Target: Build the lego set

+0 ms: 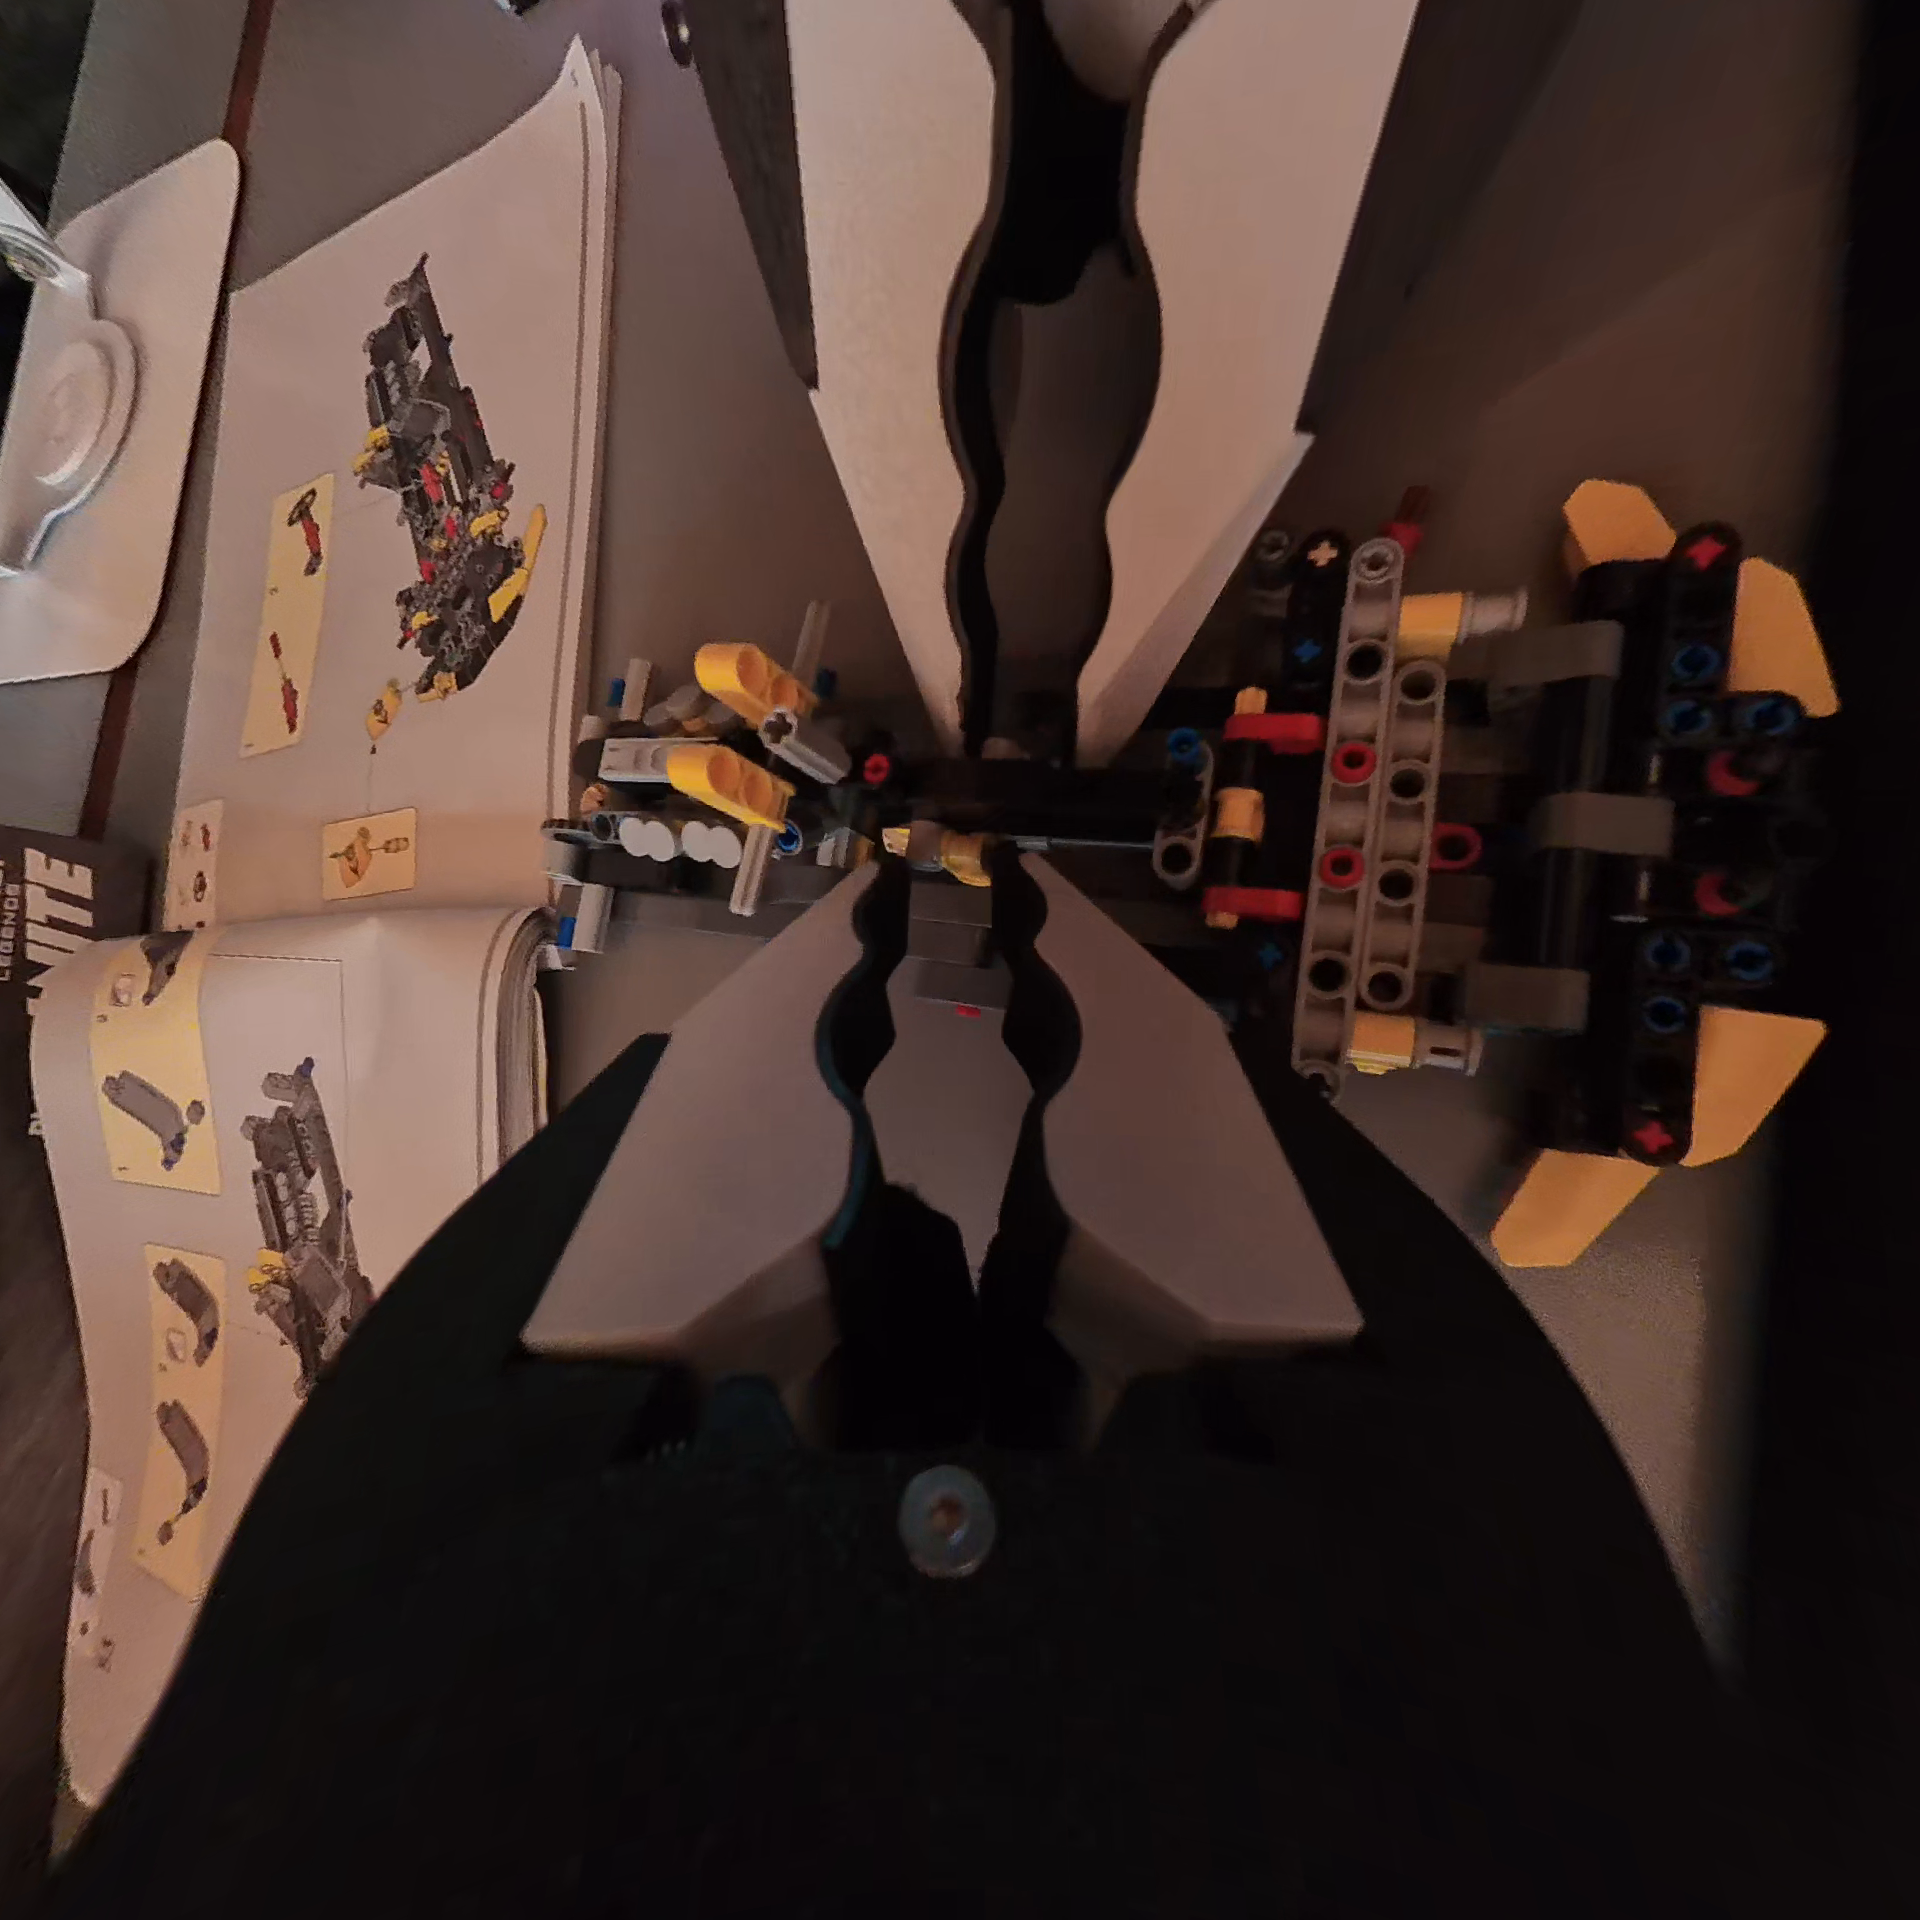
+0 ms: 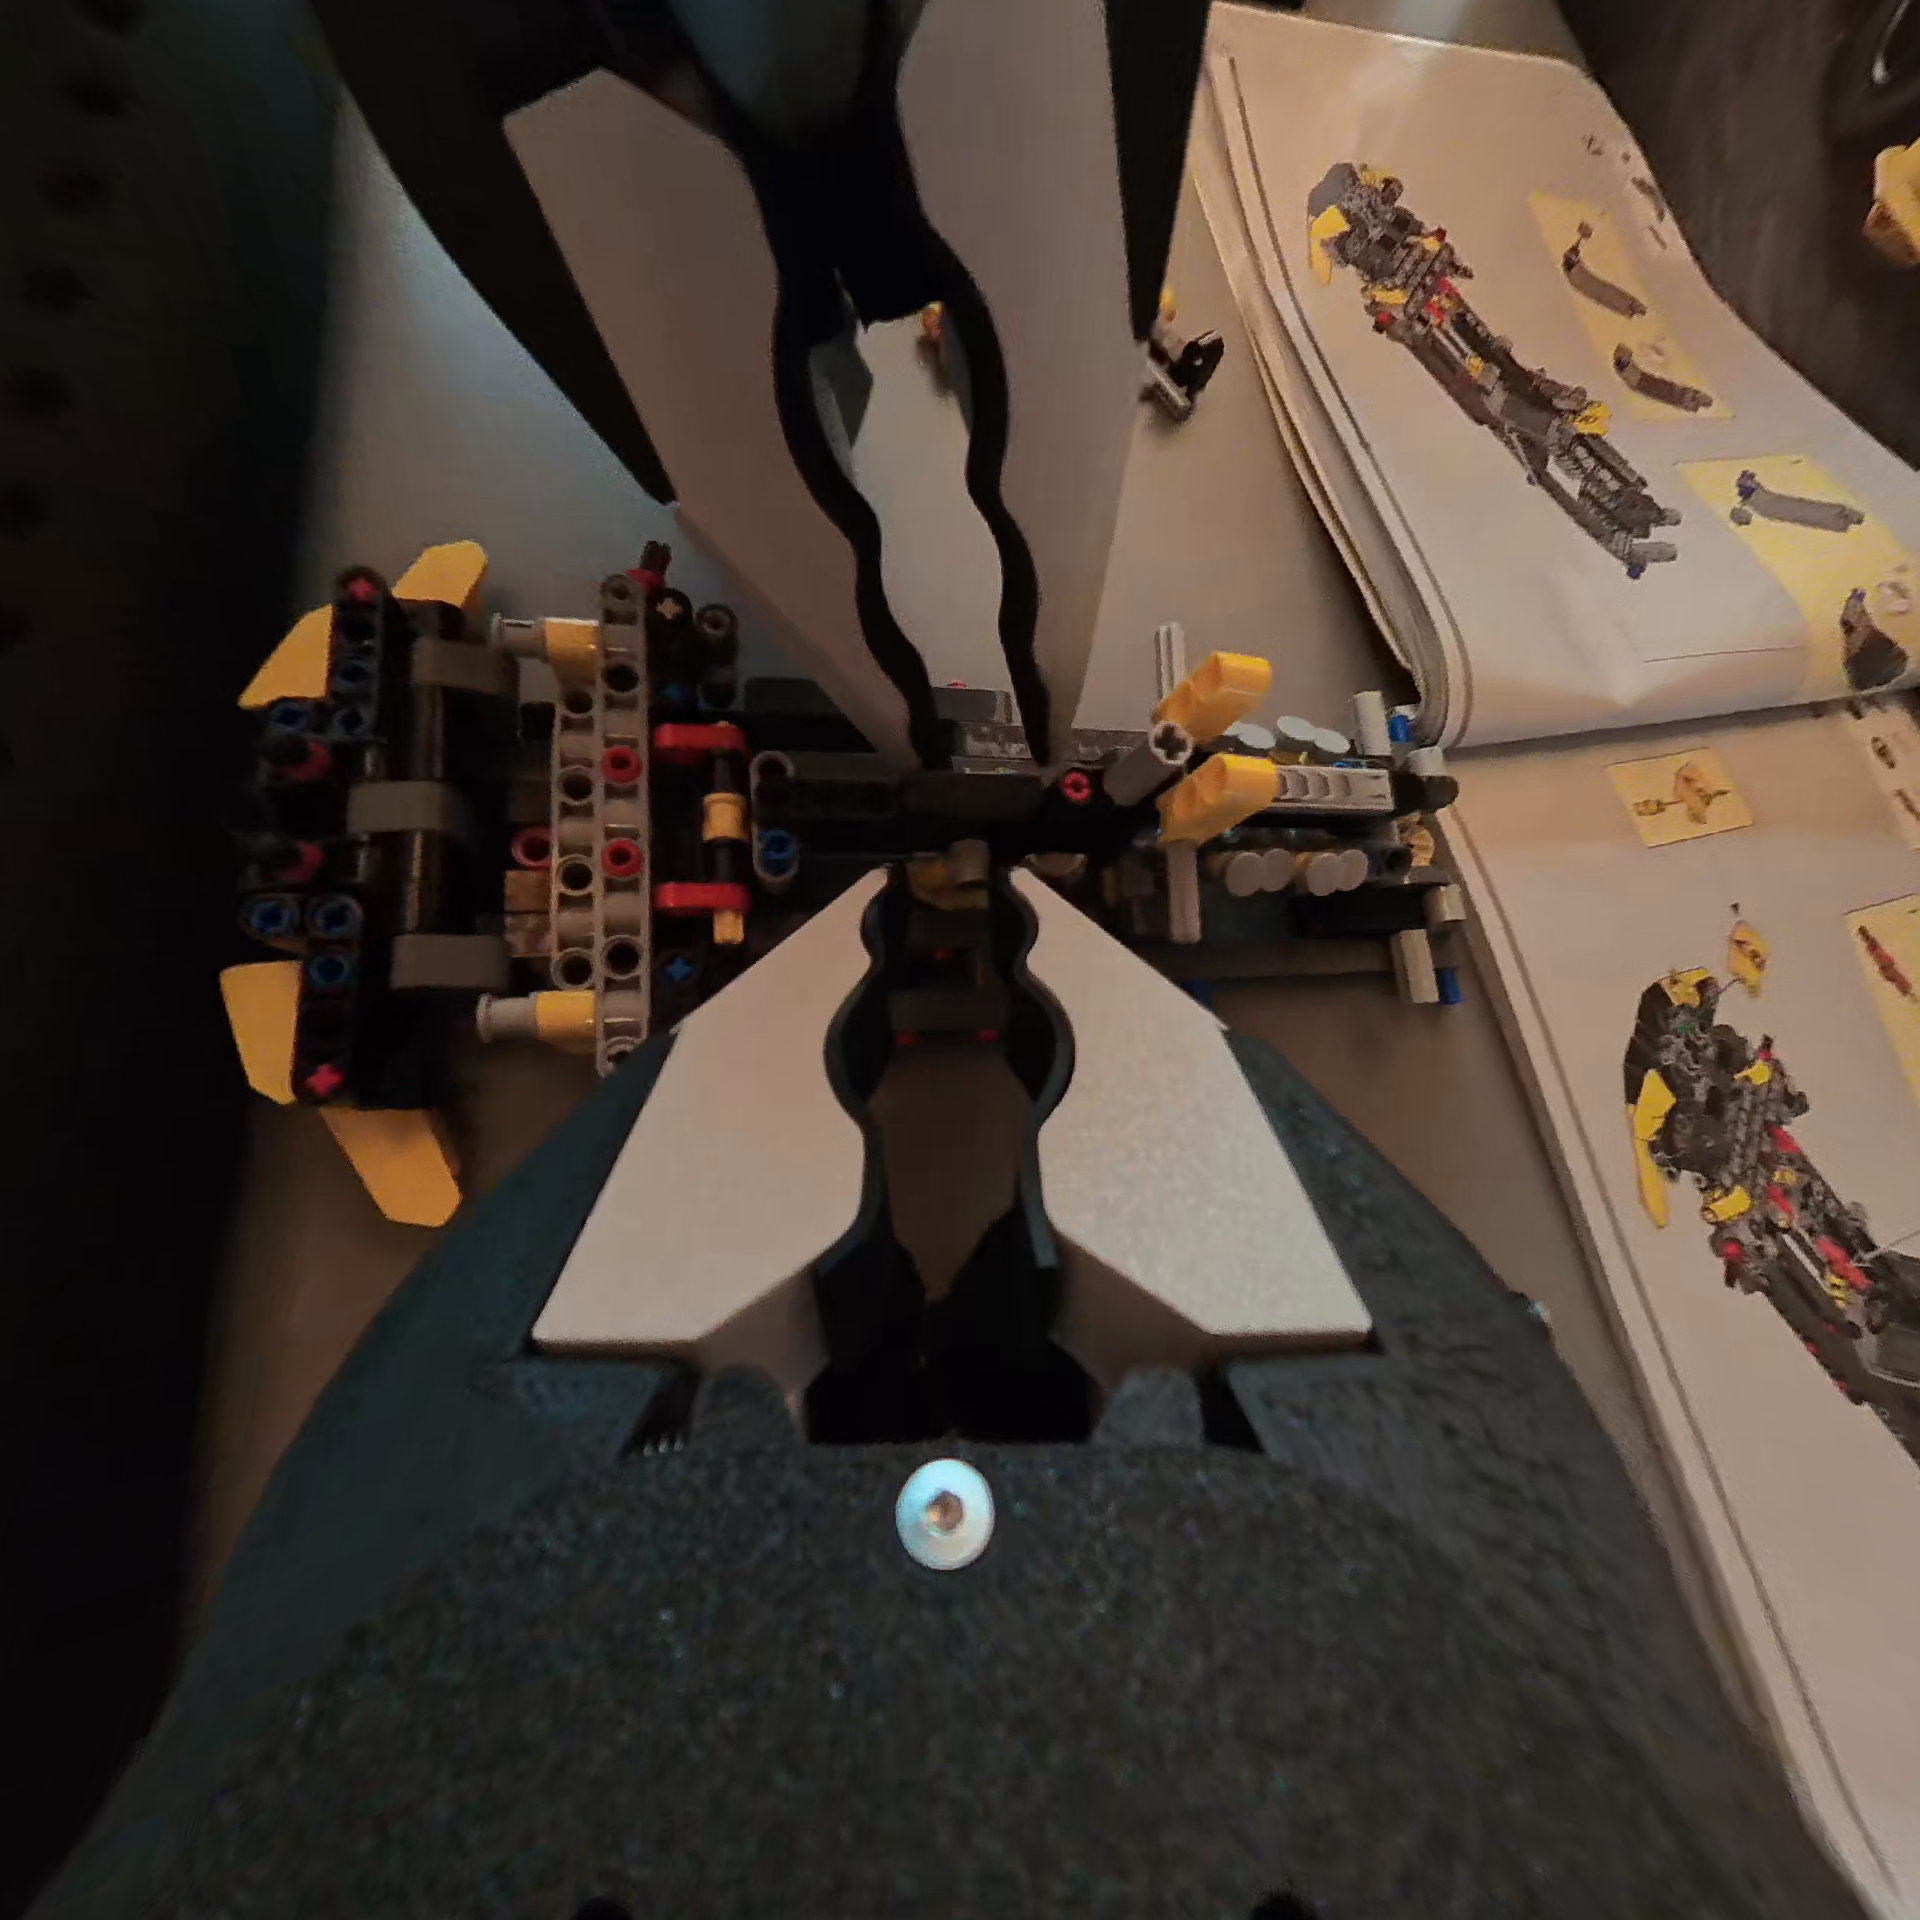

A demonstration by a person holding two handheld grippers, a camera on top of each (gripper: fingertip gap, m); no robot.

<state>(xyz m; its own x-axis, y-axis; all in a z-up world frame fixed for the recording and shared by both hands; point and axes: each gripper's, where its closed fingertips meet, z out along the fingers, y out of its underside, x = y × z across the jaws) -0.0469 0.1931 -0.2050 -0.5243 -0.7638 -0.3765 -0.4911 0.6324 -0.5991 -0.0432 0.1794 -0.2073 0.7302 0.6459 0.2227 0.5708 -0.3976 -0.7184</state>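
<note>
Both grippers, left (image 1: 951, 868) and right (image 2: 961, 868), jaws narrowed, apparently pinching lego model (image 1: 1361, 821) mid-spine from opposite sides; instruction booklet (image 2: 1558, 644) beside model.

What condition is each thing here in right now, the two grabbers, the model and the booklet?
Left gripper: fingers nearly shut, pinching the model's middle.
Right gripper: fingers nearly shut on the same middle, from the opposite side.
Lego model: partly built, lying on the table.
Instruction booklet: open, flat beside the model.
</note>
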